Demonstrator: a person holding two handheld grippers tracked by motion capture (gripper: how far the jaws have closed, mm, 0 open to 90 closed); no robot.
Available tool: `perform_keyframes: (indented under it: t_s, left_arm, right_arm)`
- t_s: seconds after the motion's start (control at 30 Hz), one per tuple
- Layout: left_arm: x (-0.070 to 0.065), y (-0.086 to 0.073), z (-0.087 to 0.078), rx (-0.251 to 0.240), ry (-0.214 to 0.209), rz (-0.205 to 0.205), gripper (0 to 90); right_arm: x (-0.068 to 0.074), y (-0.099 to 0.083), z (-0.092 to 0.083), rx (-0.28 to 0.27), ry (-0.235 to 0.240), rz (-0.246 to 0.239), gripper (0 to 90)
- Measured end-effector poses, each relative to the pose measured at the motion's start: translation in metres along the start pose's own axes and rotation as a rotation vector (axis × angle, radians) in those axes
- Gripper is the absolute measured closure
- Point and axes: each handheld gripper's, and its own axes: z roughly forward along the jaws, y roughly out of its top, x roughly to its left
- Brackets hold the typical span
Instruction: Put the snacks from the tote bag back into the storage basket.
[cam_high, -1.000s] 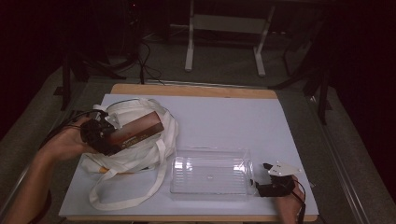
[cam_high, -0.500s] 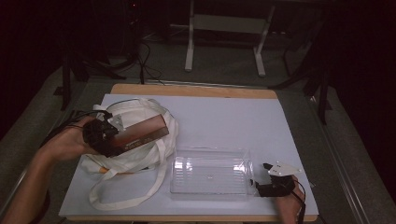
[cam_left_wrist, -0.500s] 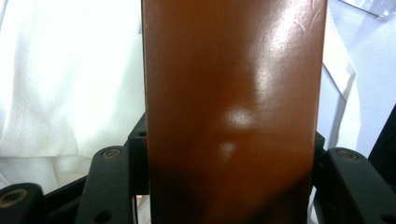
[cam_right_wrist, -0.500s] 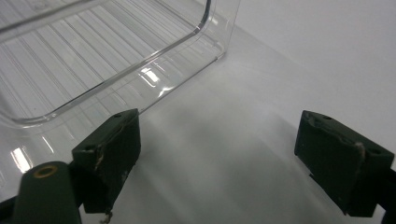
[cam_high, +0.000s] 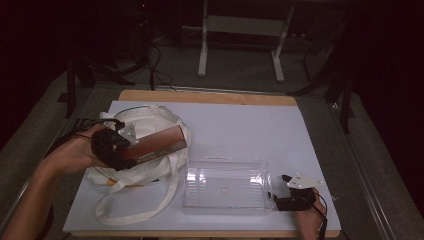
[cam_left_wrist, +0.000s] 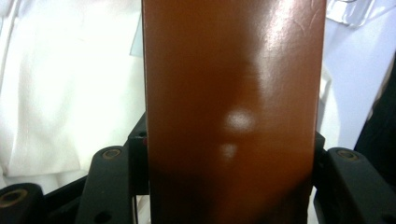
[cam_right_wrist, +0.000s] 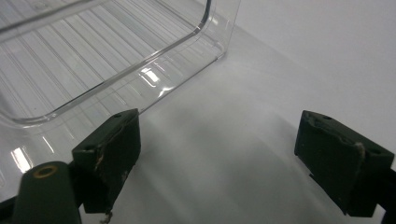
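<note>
Brown box (cam_high: 159, 144), long, flat and glossy, is being held in the left claw (cam_high: 131, 152) above the white tote bag (cam_high: 145, 172) at the left side of the table (cam_high: 240, 120); it is lying tilted, its far end pointing right and slightly away. From the left claw's own camera the box (cam_left_wrist: 233, 112) is standing squarely between the two black jaws, which are pressing on both of its long sides, so the grip is looking firm. The bag (cam_left_wrist: 65, 93) is spreading pale beneath it. To my eye the step in hand is lifting the box out of the bag and carrying it toward the clear plastic tray (cam_high: 226, 189), which is sitting near the front edge, just right of the bag's straps. The right claw (cam_high: 280, 196) is resting on the table beside the tray's right end, its jaws standing wide apart with nothing between them; the tray's corner (cam_right_wrist: 140, 70) is lying just beyond its left jaw. The next move, I judge, is calling for swinging the box rightward over the tray's rim, levelling it, lowering it onto the ribbed floor and only then letting go, perhaps with the right claw steadying the tray.
</note>
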Motion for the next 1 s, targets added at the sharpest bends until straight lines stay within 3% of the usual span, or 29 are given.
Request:
perform_keyframes:
  t_s: [0.47, 0.57, 1.0]
  left_arm:
    - [-0.018, 0.022, -0.001, 0.043, -0.022, 0.092, 44.4]
    - [-0.022, 0.026, -0.002, 0.037, -0.005, 0.111, 44.4]
    - [-0.035, 0.04, 0.0, 0.011, -0.041, 0.165, 44.4]
  right_arm:
    - [0.0, 0.0, 0.0, 0.0, 0.0, 0.002, 14.4]
    - [0.0, 0.0, 0.0, -0.002, 0.001, 0.002, 14.4]
    - [0.0, 0.0, 0.0, 0.002, 0.001, 0.002, 14.4]
